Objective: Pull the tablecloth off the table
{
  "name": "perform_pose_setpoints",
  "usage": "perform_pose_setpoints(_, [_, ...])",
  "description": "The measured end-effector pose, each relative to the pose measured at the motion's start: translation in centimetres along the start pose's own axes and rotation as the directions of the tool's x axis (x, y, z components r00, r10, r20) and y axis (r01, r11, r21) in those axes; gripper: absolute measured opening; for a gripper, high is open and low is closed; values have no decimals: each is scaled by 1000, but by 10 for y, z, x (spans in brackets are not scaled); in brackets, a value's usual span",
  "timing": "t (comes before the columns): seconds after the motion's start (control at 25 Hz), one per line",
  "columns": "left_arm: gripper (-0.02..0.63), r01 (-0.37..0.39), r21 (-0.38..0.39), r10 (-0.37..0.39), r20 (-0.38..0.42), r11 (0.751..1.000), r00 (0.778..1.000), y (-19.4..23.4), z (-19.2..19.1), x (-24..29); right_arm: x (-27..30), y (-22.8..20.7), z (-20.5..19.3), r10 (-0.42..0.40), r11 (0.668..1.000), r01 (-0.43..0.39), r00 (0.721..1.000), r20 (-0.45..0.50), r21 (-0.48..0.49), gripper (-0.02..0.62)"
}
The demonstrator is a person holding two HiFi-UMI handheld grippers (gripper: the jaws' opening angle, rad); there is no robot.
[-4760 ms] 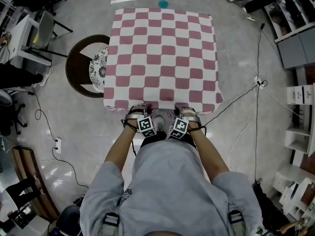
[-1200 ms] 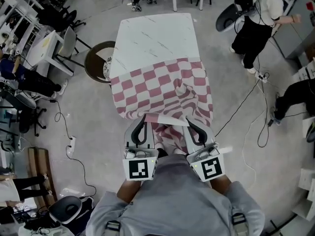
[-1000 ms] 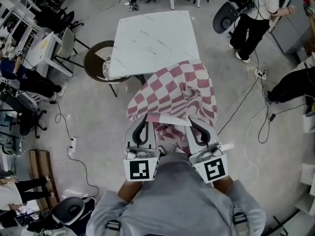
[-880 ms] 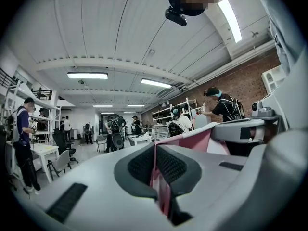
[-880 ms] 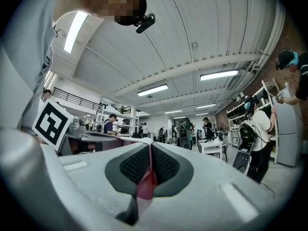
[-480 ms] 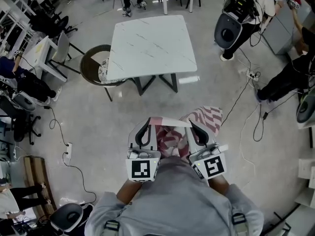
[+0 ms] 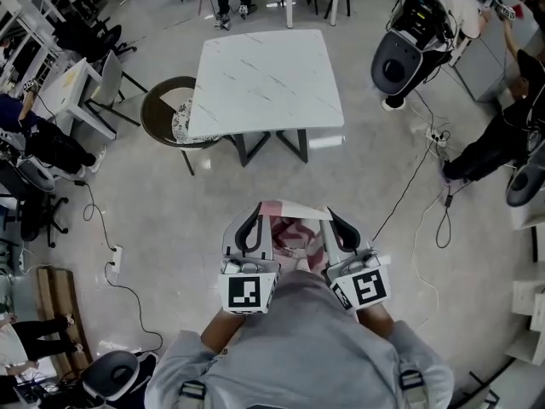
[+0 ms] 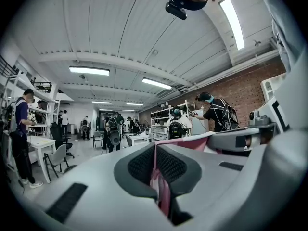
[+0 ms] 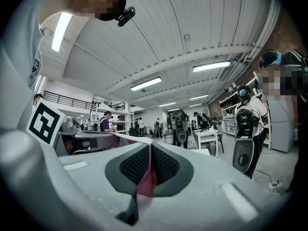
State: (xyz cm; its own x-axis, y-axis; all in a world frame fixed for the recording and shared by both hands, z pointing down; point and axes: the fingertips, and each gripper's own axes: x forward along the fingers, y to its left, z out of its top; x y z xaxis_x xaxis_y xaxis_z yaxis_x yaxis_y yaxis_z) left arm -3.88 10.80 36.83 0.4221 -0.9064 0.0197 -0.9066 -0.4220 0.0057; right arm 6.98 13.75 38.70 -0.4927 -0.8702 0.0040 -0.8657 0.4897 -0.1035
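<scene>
The left gripper (image 7: pixel 248 225) and right gripper (image 7: pixel 340 225) had their jaws clamped on the tablecloth (image 7: pixel 290 231), well clear of the bare counter (image 7: pixel 266 79); the pull seemed done, with letting go next.

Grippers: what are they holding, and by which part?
Left gripper and right gripper each clamp the checked tablecloth by its edge, which stretches between them.
</scene>
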Motion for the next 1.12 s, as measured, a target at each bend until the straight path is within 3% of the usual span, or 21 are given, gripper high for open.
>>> perform_pose_setpoints(0.36, [5, -22, 0, 22, 14, 1000, 1000, 21, 1, -22, 9, 25, 1, -4, 1000, 4, 1000, 11, -17, 8])
perform_pose_setpoints(1.12, [5, -39, 0, 39, -2, 999, 999, 28, -1, -22, 20, 22, 8, -15, 1000, 15, 1000, 22, -8, 8])
